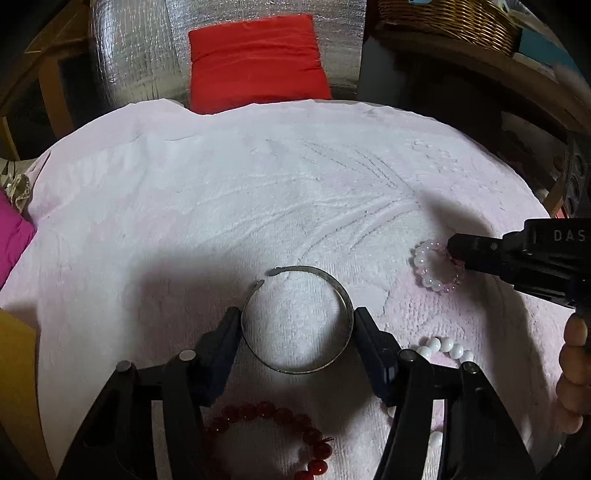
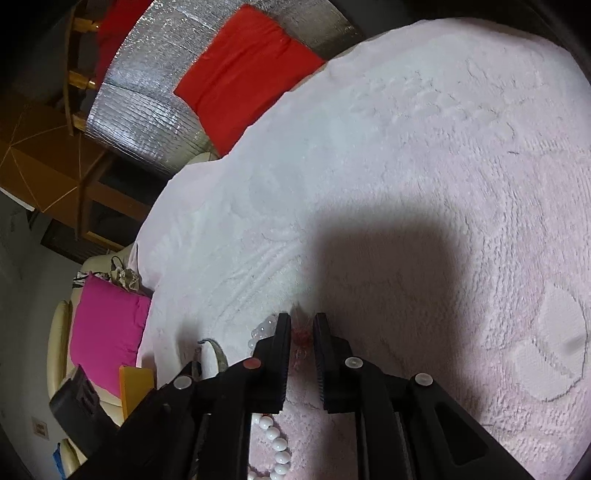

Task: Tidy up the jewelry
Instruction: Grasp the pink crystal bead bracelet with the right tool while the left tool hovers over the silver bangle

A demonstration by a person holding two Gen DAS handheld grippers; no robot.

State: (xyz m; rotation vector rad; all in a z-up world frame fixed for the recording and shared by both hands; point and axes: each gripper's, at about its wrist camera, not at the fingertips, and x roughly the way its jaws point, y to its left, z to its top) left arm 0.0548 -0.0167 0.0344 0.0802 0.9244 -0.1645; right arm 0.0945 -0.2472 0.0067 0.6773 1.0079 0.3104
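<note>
A silver open cuff bangle [image 1: 295, 369] lies on the pink towel [image 1: 258, 184]. My left gripper [image 1: 295, 314] spans it, one pad pressed against each side of the band. To the right lies a pink and white bead bracelet [image 1: 424, 262]. My right gripper [image 2: 301, 326] points down at it, its jaws a narrow gap apart. A pink bead of the bracelet [image 2: 301, 336] sits between the jaws without filling the gap. In the left wrist view the right gripper [image 1: 453, 251] rests at the bracelet's right edge.
A red bead bracelet [image 1: 266, 428] lies under my left gripper, and a white pearl string [image 1: 443, 347] lies to its right, also seen as white beads [image 2: 275, 439]. A red cushion [image 1: 255, 62], a magenta cushion [image 2: 107, 325] and a wicker basket [image 1: 450, 18] surround the towel. A person's fingers [image 1: 572, 369] hold the right gripper.
</note>
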